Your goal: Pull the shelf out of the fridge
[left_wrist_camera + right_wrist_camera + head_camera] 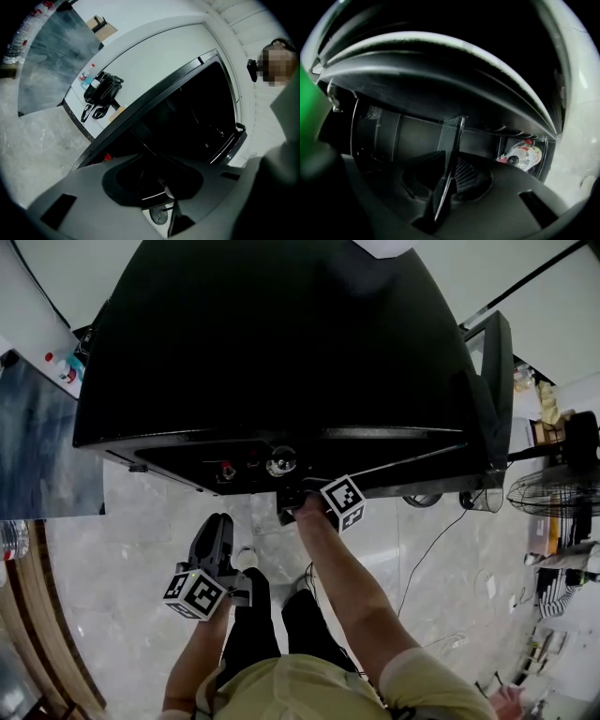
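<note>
Since the head view looks straight down, the fridge [272, 334] shows mostly as a big black top filling the far half of the frame. Its door [495, 381] is swung open on the right. Pale marble floor [131, 549] covers the near side, with a thin cable [431, 559] trailing across it on the right. A standing fan [553, 493] sits at the far right edge, well apart from the fridge.

The shelf [451, 154] is a thin clear pane, seen edge-on in the right gripper view. It sits inside the dark cabinet at the front opening, with its near edge toward the person.

The right gripper [446, 180] is clamped on that near edge, one jaw on each face of the pane. In the head view its marker cube [343, 502] sits just under the front lip of the fridge top, arm stretched forward.

The left gripper [216, 526] hangs low and near the person, left of the right arm and apart from the fridge. Its jaws are together with nothing between them, and it points toward the fridge front.

A bottle [519, 157] with a red cap lies on its side behind a clear wall at the right of the right gripper view. In the left gripper view a black bag [101, 89] rests on a white surface [154, 51] to the far left.
</note>
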A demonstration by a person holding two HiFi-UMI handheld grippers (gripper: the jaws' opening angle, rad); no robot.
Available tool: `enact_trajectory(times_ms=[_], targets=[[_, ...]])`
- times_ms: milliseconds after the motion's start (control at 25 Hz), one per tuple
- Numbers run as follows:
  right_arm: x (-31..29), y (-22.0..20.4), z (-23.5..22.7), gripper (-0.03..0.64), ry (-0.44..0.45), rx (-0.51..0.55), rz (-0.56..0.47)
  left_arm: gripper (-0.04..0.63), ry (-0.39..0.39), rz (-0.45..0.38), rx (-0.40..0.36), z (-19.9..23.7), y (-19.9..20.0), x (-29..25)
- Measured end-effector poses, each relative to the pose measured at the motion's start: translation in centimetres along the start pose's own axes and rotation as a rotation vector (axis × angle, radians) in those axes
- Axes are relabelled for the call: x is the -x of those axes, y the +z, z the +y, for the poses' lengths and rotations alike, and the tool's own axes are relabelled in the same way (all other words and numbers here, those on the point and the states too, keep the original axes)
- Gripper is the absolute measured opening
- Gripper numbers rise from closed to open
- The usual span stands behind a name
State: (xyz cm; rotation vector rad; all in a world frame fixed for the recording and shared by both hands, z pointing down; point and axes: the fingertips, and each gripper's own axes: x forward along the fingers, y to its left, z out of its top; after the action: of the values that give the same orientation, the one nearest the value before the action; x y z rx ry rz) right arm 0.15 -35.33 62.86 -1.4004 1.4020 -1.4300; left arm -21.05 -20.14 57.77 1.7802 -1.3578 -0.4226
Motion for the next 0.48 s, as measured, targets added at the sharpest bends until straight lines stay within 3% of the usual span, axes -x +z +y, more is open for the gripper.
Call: enact_trajectory(times_ms=[480], targets=[[2.6,-0.5,-0.7,0.052,0.005,-0.048,0.019,0.12,-0.014,-0.005,0.129,0.9,-1.1,-2.3]])
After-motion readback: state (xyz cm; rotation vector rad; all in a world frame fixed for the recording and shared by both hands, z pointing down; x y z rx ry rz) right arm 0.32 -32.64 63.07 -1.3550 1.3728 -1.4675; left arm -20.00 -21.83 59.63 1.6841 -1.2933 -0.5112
